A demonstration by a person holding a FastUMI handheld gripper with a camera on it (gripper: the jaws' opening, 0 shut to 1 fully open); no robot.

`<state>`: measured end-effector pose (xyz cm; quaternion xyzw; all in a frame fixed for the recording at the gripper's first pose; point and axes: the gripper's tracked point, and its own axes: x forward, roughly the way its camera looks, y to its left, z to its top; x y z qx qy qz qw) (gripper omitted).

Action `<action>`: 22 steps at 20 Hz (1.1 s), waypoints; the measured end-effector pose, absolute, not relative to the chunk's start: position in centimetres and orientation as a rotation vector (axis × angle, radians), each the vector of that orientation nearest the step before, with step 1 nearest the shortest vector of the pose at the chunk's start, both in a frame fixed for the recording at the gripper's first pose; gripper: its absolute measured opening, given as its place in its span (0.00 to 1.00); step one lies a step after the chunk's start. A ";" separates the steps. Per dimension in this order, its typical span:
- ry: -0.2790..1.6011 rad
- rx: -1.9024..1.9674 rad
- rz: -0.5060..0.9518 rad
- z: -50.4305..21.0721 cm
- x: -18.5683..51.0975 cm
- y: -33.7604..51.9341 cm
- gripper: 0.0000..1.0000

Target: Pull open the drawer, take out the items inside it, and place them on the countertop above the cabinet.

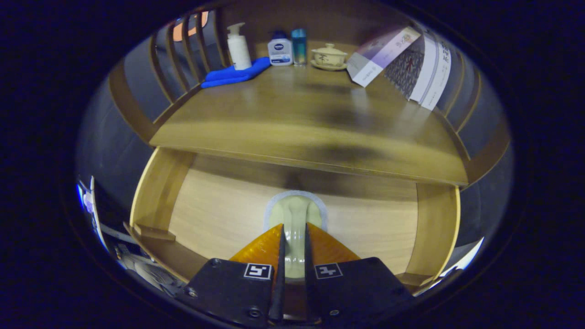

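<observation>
Pale spoon [295, 228] pinched btw gripper [295, 242] fingers, both pressing handle, bowl end sticking fwd over open drawer [219, 205] floor. Countertop [292, 114] above: blue cloth [235, 73], pump bottle [238, 45], small jar [279, 51], lidded cup [329, 55], books [402, 59] at back.

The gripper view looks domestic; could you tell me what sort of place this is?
Probably a household cabinet mock-up: an open wooden drawer, white pump bottle and lidded cream teacup.

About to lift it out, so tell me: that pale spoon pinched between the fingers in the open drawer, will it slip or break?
The spoon looks glazed and glossy, so probably slippery and chip-prone. The gripper pinches only its narrow handle; the bowl end may sag.
</observation>
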<state>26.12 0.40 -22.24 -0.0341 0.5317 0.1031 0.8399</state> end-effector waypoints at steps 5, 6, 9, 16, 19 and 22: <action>1.066 -0.097 0.258 -18.0 24.9 1.1 0.21; 1.055 -0.096 0.258 -17.1 25.2 1.1 0.21; 1.028 -0.063 0.240 -14.9 26.6 0.8 0.21; 0.986 0.011 0.157 -11.9 32.9 -0.8 0.21; 0.988 0.029 0.134 -11.8 35.8 -1.1 0.21; 1.001 0.026 0.120 -12.4 38.3 -0.9 0.21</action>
